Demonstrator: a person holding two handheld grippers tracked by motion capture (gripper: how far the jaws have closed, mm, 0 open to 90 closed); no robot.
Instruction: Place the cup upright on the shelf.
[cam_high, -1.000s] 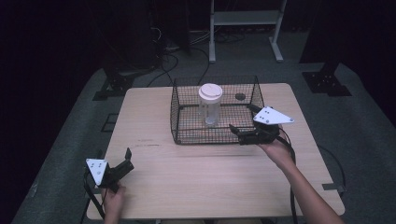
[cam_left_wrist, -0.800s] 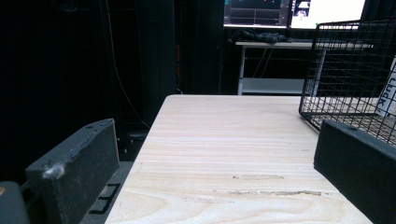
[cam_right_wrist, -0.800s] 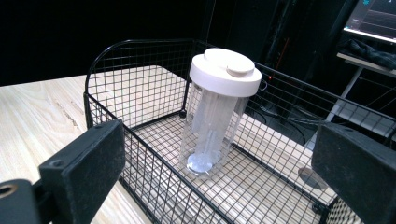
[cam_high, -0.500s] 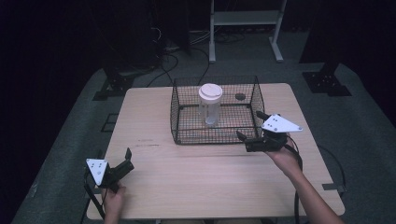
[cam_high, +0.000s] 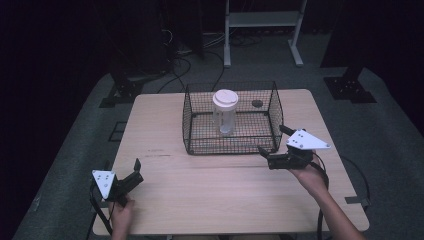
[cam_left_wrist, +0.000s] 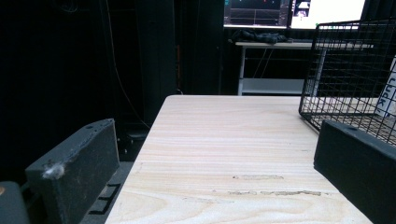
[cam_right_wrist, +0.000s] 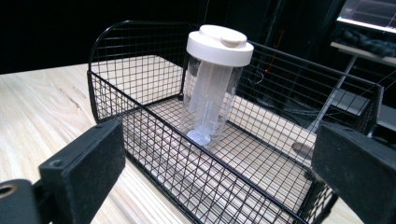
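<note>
Our right gripper (cam_high: 272, 152) now sits outside the wire basket (cam_high: 231, 145), just beside its front right corner, with its jaws wide apart and nothing between them. One second ago it was at the right wall of the basket, reaching over the rim; half a second ago it was already pulled back, and now it is a little nearer to us and lower on the table (cam_high: 215, 200). The clear container with the white lid (cam_high: 224, 111) stands upright inside the basket, near the middle, and it has not moved in the three high views. In the right gripper view the container (cam_right_wrist: 212, 88) is seen through the front mesh of the basket (cam_right_wrist: 154, 140), well apart from the two black pads. We judge from this that the placing of the container in the basket is finished and the hand is retreating from it. Our left gripper (cam_high: 131, 176) rests at the front left corner of the table, far from the basket, jaws also open and empty; it keeps the same place as before. In the left gripper view we look along the bare table (cam_left_wrist: 233, 154) toward the corner of the basket (cam_left_wrist: 350, 70). A small dark round thing (cam_high: 257, 103) lies behind the basket; what it is we cannot tell.
</note>
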